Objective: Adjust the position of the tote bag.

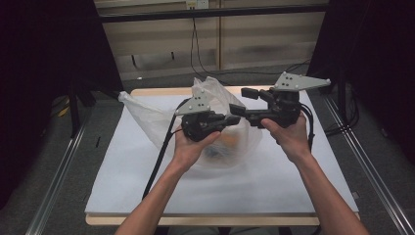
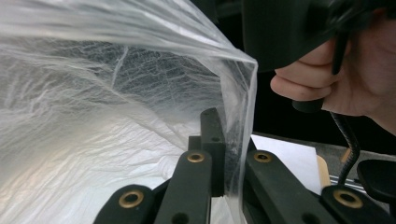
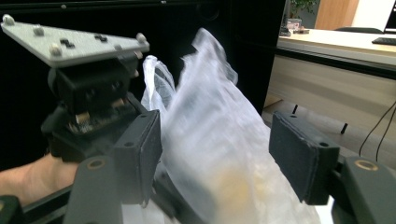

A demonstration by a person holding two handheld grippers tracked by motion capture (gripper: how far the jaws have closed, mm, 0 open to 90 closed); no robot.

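The clear plastic bag (image 1: 215, 122) sat near the middle of the white sheet (image 1: 274, 181) that covered the table (image 1: 147, 91), its thin film puffed up and one corner stretched out toward the far left edge. Something orange and something darker lay inside at the bottom, too blurred through the plastic to name.

Your left gripper (image 1: 230, 119) was in front of the bag, jaws pointing to your right. In the left gripper view its jaws (image 2: 224, 154) were clenched on the bag's edge, a taut fold of film running up from between them. Your left hand (image 1: 192, 142) gripped the handle from below.

Your right gripper (image 1: 244, 100) was released, its two padded jaws standing well apart. In the right gripper view the crinkled film (image 3: 219, 140) rose in the gap between them, though I could not tell whether either pad touched it. Your right hand (image 1: 288, 134) held that gripper just right of the bag, jaws aimed left toward the other gripper.
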